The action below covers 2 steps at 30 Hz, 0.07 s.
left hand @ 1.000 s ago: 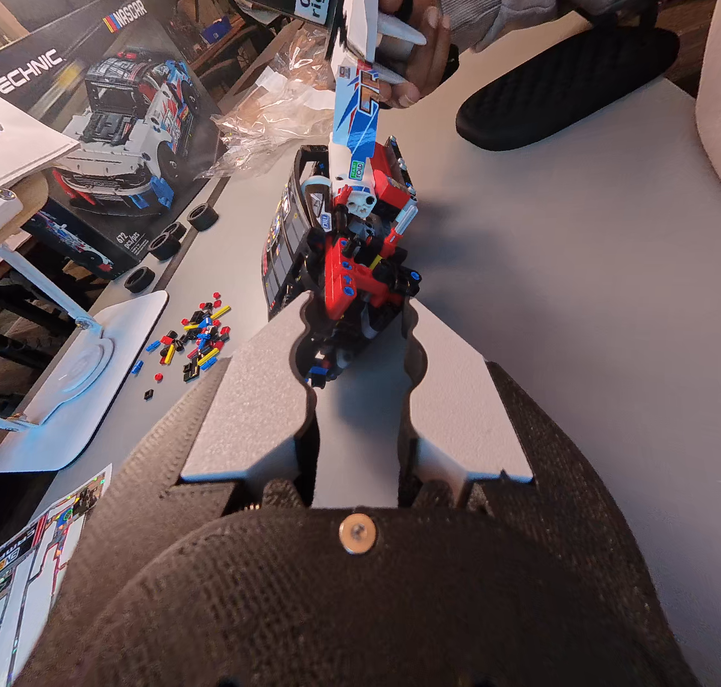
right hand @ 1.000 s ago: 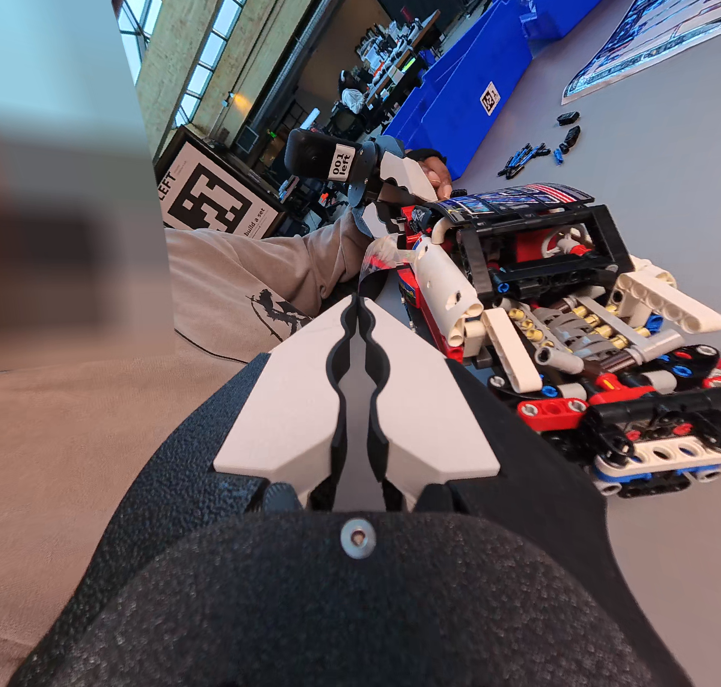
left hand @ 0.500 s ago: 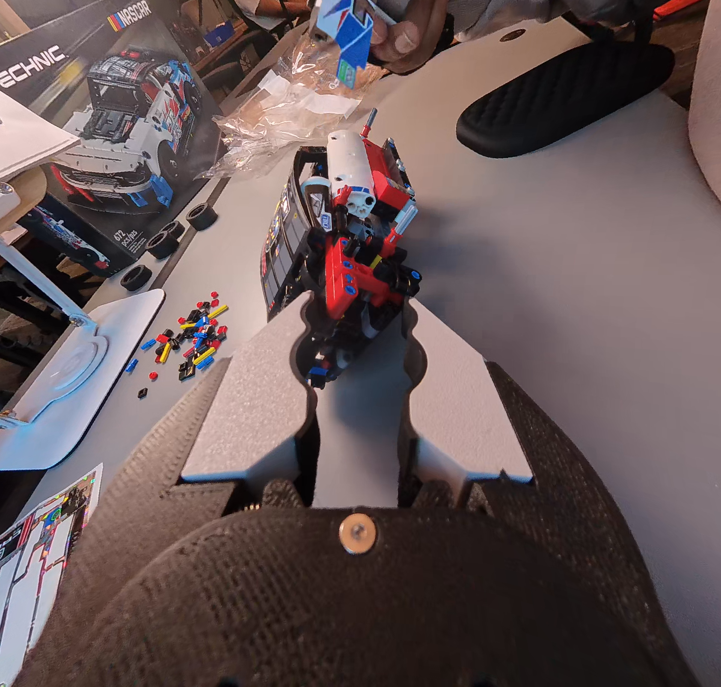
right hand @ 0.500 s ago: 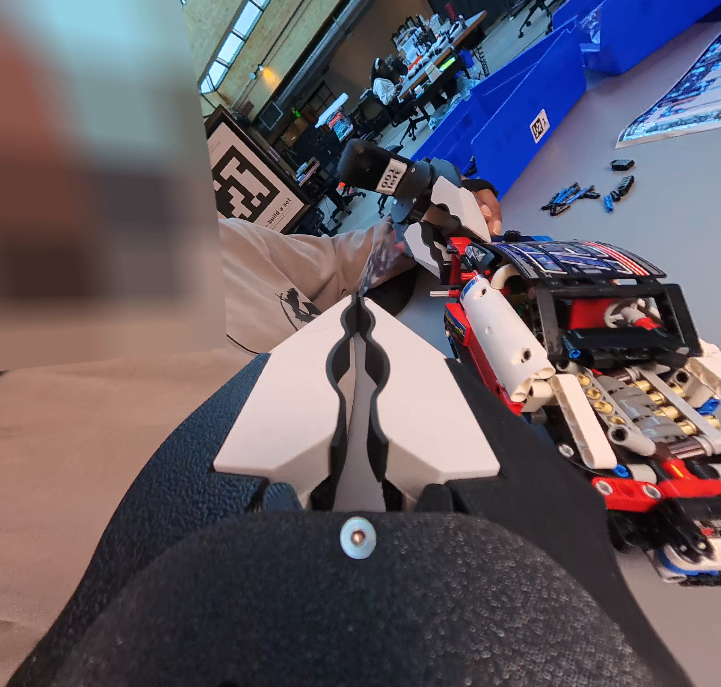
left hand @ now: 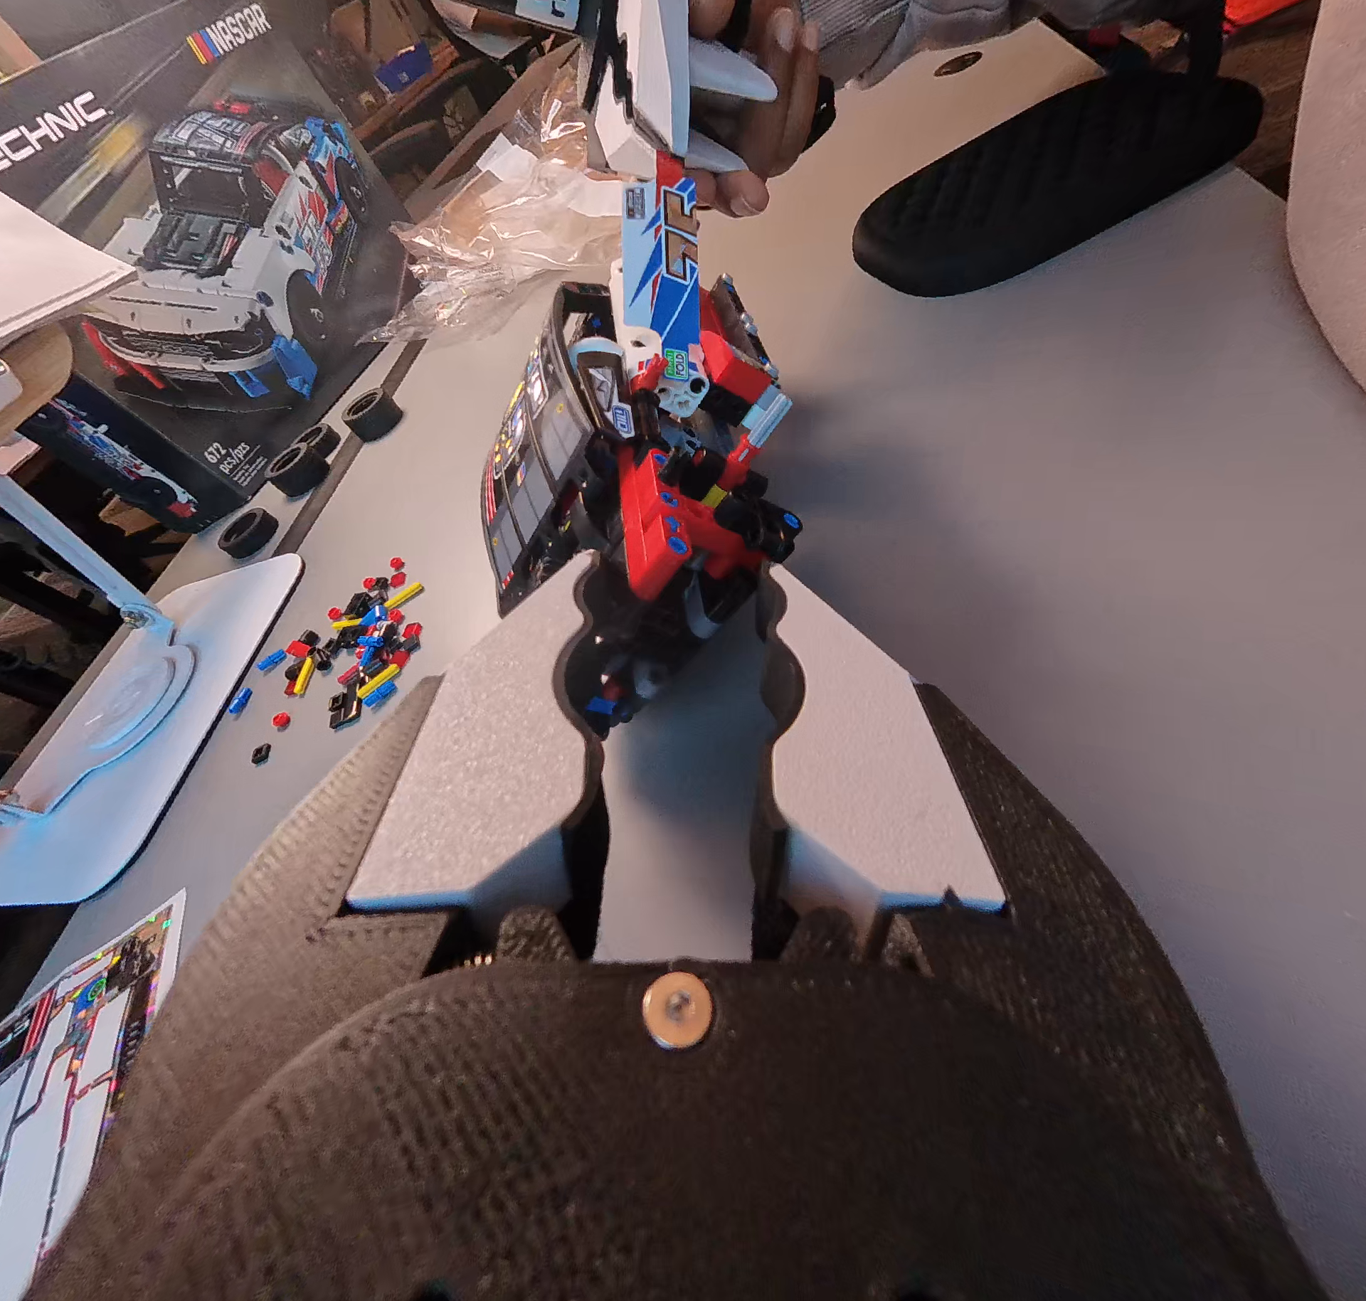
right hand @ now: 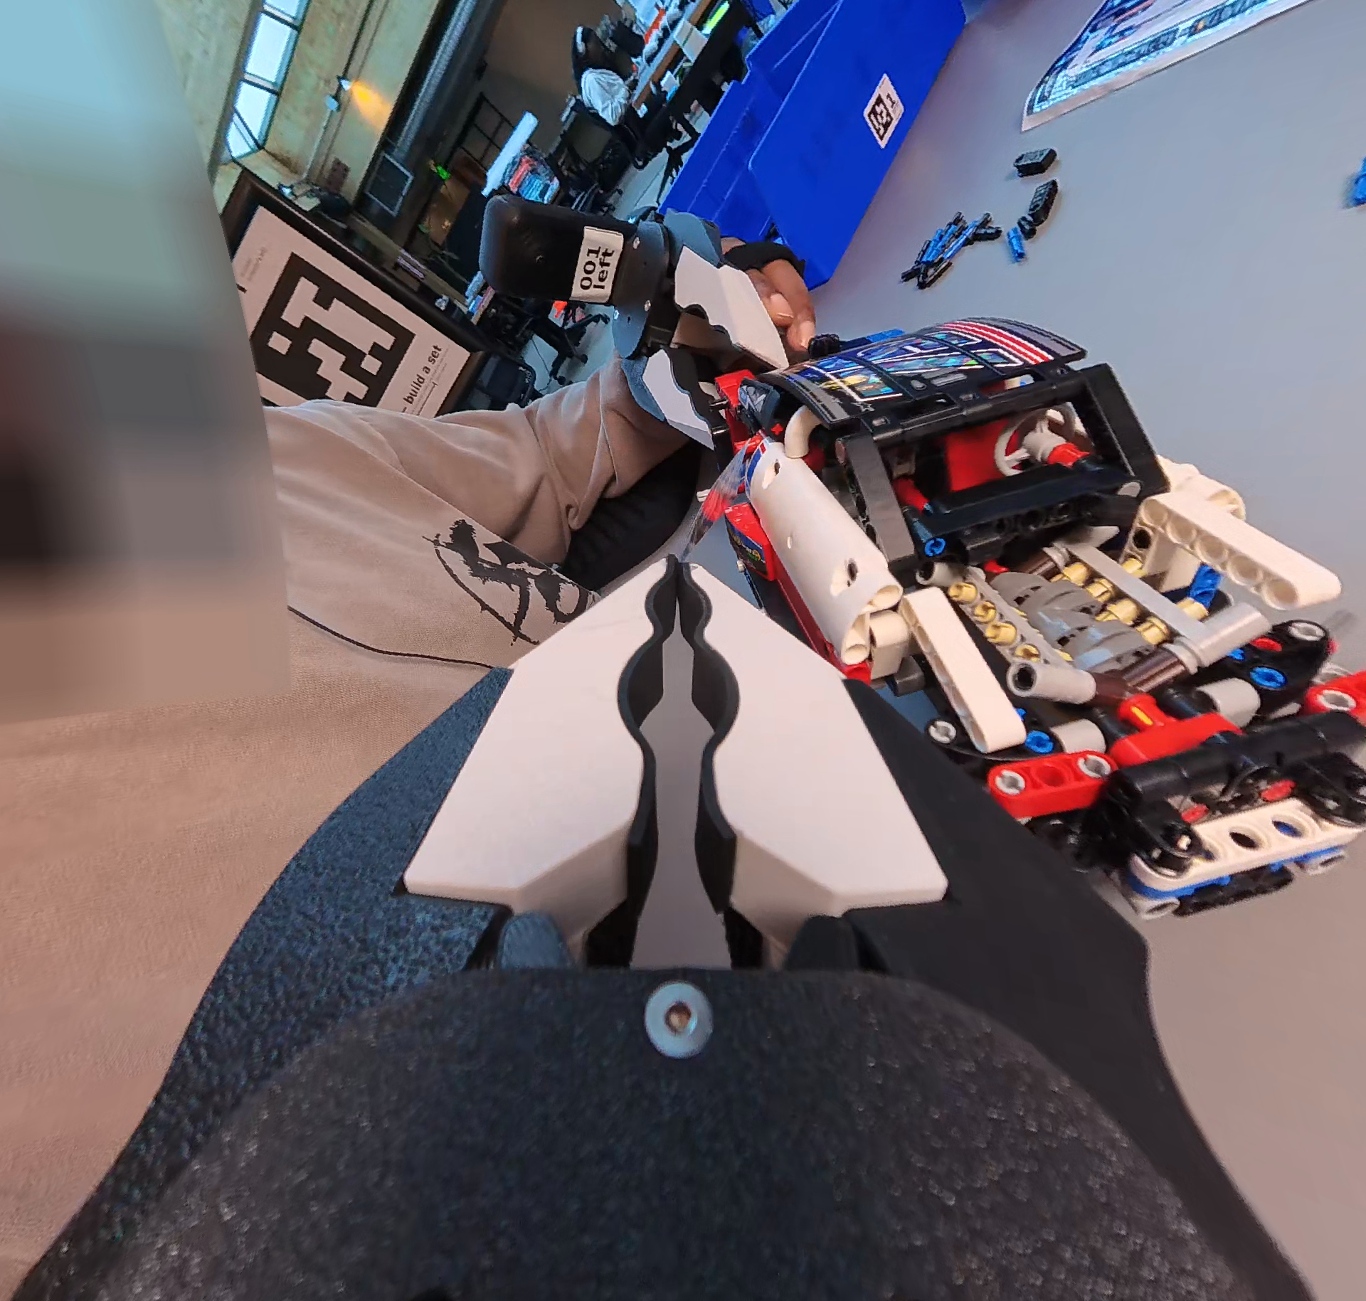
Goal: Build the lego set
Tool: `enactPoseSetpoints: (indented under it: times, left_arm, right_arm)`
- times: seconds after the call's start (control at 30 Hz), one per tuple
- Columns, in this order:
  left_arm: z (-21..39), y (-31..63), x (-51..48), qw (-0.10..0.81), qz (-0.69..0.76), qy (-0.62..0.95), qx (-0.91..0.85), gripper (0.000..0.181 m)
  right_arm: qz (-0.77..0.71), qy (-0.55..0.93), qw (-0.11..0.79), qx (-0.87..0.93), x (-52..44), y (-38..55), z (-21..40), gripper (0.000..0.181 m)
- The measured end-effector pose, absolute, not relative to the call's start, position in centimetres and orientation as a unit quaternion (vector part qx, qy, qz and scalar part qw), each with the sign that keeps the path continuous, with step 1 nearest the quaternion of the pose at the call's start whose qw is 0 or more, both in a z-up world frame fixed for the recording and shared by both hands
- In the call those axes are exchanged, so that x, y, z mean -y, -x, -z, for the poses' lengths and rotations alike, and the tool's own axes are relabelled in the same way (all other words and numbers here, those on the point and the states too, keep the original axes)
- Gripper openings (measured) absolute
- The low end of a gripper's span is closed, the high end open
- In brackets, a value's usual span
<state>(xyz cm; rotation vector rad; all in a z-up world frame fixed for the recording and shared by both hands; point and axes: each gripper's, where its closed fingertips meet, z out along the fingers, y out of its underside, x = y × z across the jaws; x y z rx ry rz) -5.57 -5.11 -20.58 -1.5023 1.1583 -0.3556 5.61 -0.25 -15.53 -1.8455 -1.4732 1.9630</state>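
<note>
Lego race car model (left hand: 650, 482), part-built with no wheels on, rests tipped on a pale grey table (left hand: 1072, 563), its red and black rear end between the fingers of the left gripper (left hand: 676, 604). That gripper's jaws stand apart with the chassis in the gap; whether they press on it or only frame it cannot be told, but the placing looks meant to steady the car while a decal goes on. A long blue, white and red sticker (left hand: 660, 260) hangs from the right gripper (left hand: 669, 157), whose jaws are pinched tight on its top edge. The sticker's lower end reaches a white curved side panel (right hand: 809, 549) on the car, so holding it by one end likely lets it be lined up before it is pressed flat. In the right wrist view the car's exposed engine pistons (right hand: 1064, 611) and black roof frame (right hand: 983, 438) show. Left of the car lie loose small pins and connectors (left hand: 355, 656), four black tyres (left hand: 310, 464), a crumpled clear bag (left hand: 510, 231), the set's box (left hand: 192, 246) and a sticker sheet (left hand: 66, 1044).
</note>
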Motion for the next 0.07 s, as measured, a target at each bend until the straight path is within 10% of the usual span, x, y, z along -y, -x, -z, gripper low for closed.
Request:
enactPoseSetpoints:
  times: [0.07]
  left_arm:
    - [20.58, 5.52, 5.13, 0.569, 0.152, 0.639, -0.495, 0.038]
  right_arm:
    - [-0.637, 0.604, 0.035, 0.478, -0.01, -5.76, 15.70, 0.000]
